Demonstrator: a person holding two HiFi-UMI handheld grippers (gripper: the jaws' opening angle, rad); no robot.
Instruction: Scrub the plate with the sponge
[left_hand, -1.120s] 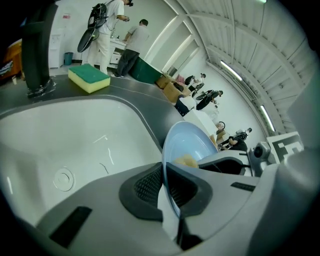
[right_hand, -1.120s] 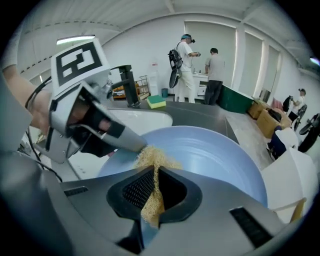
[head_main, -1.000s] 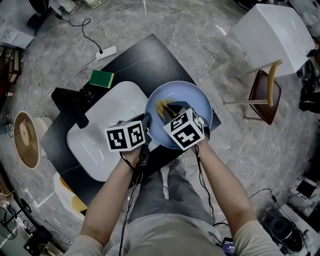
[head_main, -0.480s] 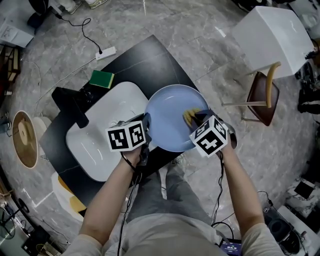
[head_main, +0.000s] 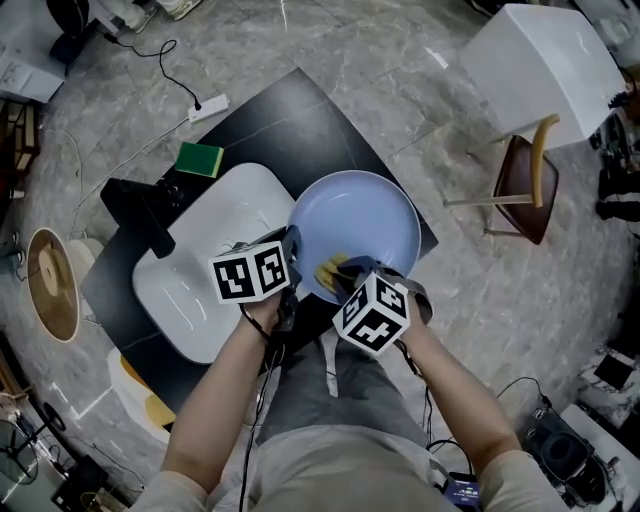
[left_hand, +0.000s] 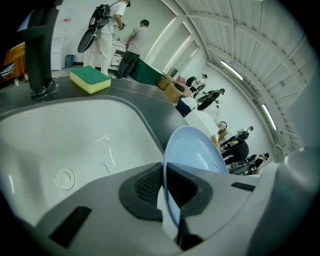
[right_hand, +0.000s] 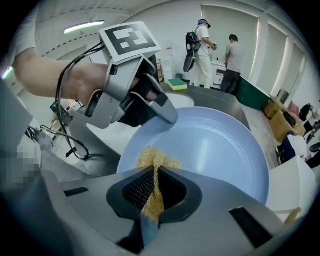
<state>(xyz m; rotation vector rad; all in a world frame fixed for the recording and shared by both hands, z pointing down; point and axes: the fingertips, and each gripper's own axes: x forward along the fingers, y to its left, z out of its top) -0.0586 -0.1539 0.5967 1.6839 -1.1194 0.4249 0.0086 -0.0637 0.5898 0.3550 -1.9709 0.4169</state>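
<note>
A light blue plate (head_main: 360, 225) is held tilted over the black counter, beside the white sink. My left gripper (head_main: 293, 246) is shut on the plate's left rim; in the left gripper view the rim (left_hand: 172, 150) runs edge-on between its jaws (left_hand: 164, 182). My right gripper (head_main: 346, 270) is shut on a yellow sponge (head_main: 331, 270) and presses it on the plate's near-left part. The right gripper view shows the sponge (right_hand: 156, 162) pinched between the pads and spread against the plate (right_hand: 220, 145), just below the left gripper (right_hand: 167, 116).
A green and yellow sponge (head_main: 201, 158) lies on the black counter (head_main: 300, 110) behind the white sink (head_main: 225, 205), by a black faucet (head_main: 150, 215). A chair (head_main: 528, 178) and white table (head_main: 545, 65) stand to the right. People stand in the background.
The right gripper swept the sponge from the plate's upper middle to its right side, then back to the near-left part. The left gripper and the plate stayed still.
</note>
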